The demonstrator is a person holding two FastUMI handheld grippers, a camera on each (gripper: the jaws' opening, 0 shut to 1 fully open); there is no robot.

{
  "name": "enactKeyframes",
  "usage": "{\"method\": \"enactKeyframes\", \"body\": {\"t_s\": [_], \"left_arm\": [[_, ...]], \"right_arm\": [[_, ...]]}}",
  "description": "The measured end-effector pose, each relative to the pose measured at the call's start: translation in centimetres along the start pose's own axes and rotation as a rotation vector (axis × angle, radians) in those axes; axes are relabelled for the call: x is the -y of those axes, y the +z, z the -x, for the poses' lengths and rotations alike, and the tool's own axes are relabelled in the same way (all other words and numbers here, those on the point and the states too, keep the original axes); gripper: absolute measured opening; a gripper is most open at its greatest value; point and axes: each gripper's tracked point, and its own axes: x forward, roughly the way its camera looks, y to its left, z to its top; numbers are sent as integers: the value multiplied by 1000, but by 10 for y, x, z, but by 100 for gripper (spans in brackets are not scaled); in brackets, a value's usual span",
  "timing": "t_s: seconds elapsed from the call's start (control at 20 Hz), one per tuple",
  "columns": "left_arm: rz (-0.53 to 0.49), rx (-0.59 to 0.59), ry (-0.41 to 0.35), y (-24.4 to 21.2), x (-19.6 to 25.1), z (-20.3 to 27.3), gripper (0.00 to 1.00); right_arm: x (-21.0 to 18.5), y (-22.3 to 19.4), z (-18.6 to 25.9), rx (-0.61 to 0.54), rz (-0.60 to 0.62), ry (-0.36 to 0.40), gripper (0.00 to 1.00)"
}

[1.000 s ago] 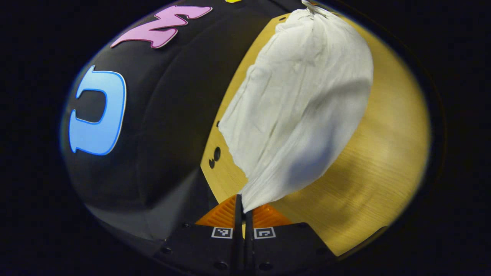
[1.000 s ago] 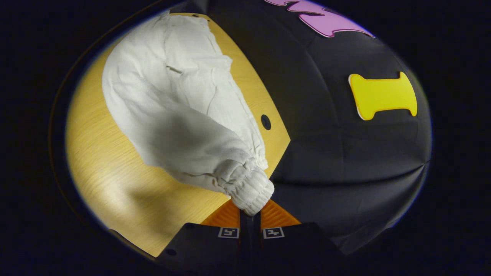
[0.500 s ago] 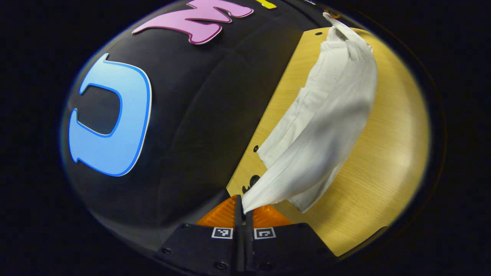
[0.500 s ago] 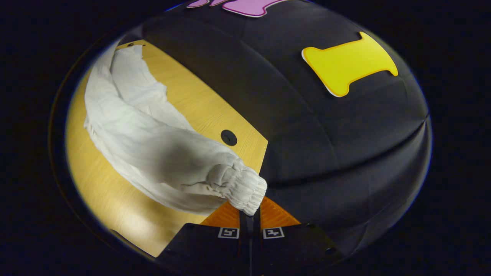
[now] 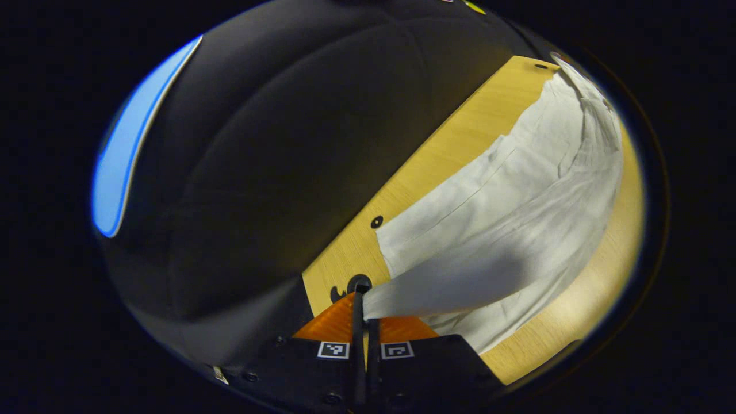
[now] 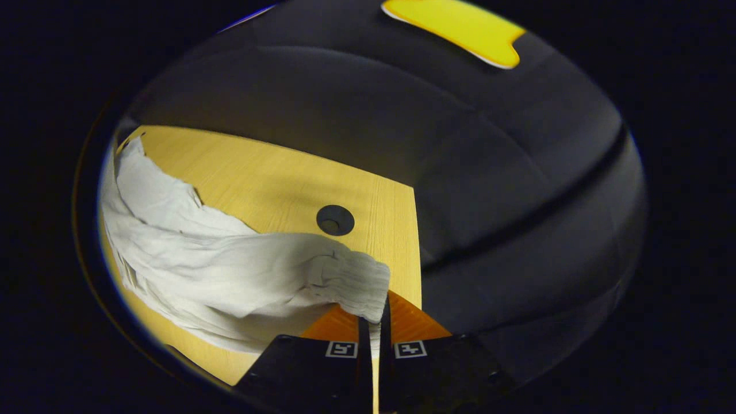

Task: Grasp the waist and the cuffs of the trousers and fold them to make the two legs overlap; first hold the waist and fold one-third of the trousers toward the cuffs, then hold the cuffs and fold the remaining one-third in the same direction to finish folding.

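White trousers (image 5: 506,224) stretch across a wooden table (image 5: 448,149) in the left gripper view. My left gripper (image 5: 364,307) is shut on a flat edge of the cloth, near the table's corner. In the right gripper view the same trousers (image 6: 218,270) lie along the table (image 6: 270,178), and my right gripper (image 6: 374,319) is shut on the ribbed elastic cuff (image 6: 356,284). One layer of cloth hangs from each grip over another layer that lies on the wood.
The black booth wall (image 5: 276,144) stands close behind the table's edge in both views. Small dark round holes (image 6: 335,219) mark the tabletop near its corner, and another hole (image 5: 376,221) sits by the cloth edge. Bare wood (image 6: 259,172) lies between trousers and wall.
Both grippers have come down toward the table with the cloth held. The lifted, billowing layer has dropped and now lies low over the layer beneath, nearer the table's far edge.
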Motion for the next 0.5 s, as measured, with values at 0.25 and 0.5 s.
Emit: {"method": "enactKeyframes", "body": {"t_s": [0.25,0.5], "left_arm": [[159,-72,-24,-19,24,-21,13],[291,-4,-40,-3,33,-8,80]], "right_arm": [[7,0,6,-37,-286,0,31],[6,18,15,67,-329,-9,92]]}}
